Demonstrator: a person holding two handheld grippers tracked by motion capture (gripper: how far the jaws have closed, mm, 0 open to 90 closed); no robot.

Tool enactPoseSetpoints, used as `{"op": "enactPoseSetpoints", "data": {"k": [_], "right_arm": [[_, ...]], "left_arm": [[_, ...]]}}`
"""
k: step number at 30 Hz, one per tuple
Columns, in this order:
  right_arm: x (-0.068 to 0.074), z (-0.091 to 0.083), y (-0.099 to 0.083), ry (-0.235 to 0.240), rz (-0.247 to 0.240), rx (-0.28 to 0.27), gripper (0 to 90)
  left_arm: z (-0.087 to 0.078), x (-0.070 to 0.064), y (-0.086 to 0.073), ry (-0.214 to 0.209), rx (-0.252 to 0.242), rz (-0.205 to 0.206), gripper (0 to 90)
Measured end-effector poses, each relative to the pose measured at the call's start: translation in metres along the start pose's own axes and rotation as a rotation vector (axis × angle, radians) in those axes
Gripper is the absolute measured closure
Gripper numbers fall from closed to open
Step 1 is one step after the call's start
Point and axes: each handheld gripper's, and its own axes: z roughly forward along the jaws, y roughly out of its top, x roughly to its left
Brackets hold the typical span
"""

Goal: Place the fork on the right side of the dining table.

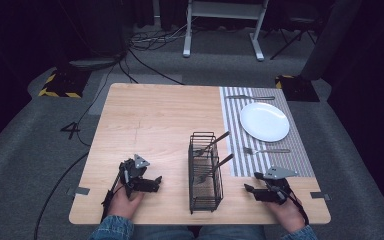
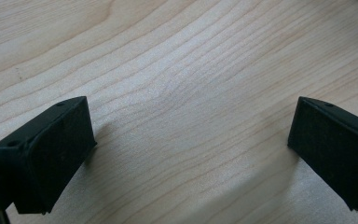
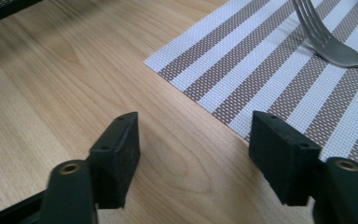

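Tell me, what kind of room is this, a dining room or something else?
Probably a lab or studio set up for recording, not a home. A wooden table carries a dinner setting, a plate on a striped mat, yet dark curtains hang around it, cables trail over grey carpet, and the person holds a gripper in each hand.

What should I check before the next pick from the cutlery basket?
1. Left claw open with nothing in it: ok.
2. Right claw open with nothing in it: ok.
3. Wire basket upright between the two claws: ok.
4. Handles sticking out above the basket rim for gripping: ok.
5. Free space on the striped placemat beside the plate; a fork and another utensil already lie there: ok.
6. How many pieces remain in the basket: cannot tell.
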Motion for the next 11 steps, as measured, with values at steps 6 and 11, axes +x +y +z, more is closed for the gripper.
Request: {"op": "enactPoseSetpoints", "data": {"k": [6,11], "right_arm": [[-0.0001,0.0019,0.0007,-0.003,0.003,0.021,18.1],[0.0012,0.0024,0.0008,-0.009,0.005,0.027,14.9]], "left_arm": [[0.0000,0.0000,0.0000,0.000,0.000,0.000,0.4],[0.0000,0.0000,0.0000,0.000,0.000,0.000,0.4]]}}
